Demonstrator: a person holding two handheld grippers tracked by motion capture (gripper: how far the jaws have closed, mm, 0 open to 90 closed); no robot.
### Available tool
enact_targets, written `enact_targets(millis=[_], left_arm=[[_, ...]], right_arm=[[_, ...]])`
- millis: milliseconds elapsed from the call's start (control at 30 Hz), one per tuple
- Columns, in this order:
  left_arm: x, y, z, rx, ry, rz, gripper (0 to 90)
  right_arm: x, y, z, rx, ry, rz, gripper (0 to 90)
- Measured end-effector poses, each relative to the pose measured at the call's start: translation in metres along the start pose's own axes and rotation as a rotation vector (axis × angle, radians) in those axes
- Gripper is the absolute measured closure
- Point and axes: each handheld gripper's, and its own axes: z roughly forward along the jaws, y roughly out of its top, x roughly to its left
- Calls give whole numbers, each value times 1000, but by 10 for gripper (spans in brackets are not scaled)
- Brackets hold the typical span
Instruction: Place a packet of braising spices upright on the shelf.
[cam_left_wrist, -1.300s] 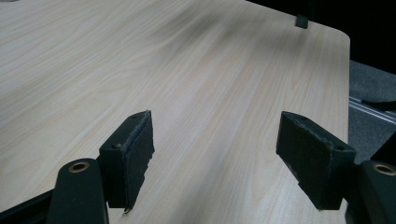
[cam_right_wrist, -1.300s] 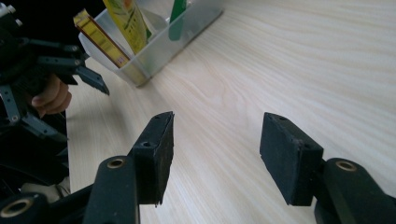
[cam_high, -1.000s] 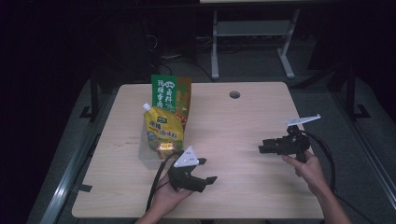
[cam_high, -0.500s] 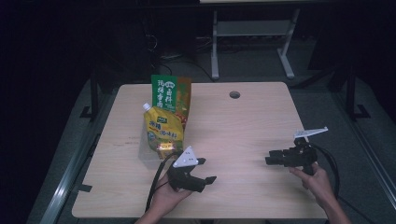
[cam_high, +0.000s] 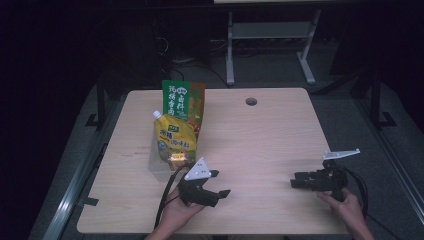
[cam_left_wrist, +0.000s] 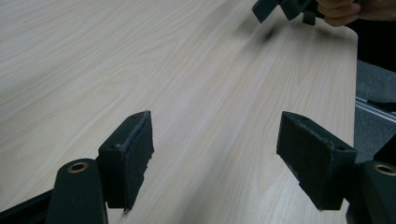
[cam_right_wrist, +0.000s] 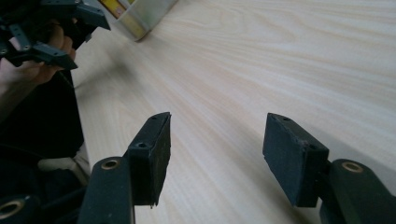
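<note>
Dark room, pale wood table (cam_high: 260, 140), high view: yellow spouted pouch (cam_high: 175, 142) against green packet (cam_high: 182, 100) left of centre, left gripper (cam_high: 220, 184) near it, right gripper (cam_high: 295, 181) well apart, gripper views: both jaw pairs apart, empty.

The high view looks forward and down on the whole tabletop (cam_high: 260, 135) from above the person's side. Each gripper view skims low along its own jaws, close over the wood, facing the opposite tongs
</note>
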Motion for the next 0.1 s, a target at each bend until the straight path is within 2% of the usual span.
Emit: enact_targets(millis=[100], left_arm=[[0, 0, -1, 3, 3, 2, 261]], right_arm=[[5, -3, -4, -4, -8, -20, 406]])
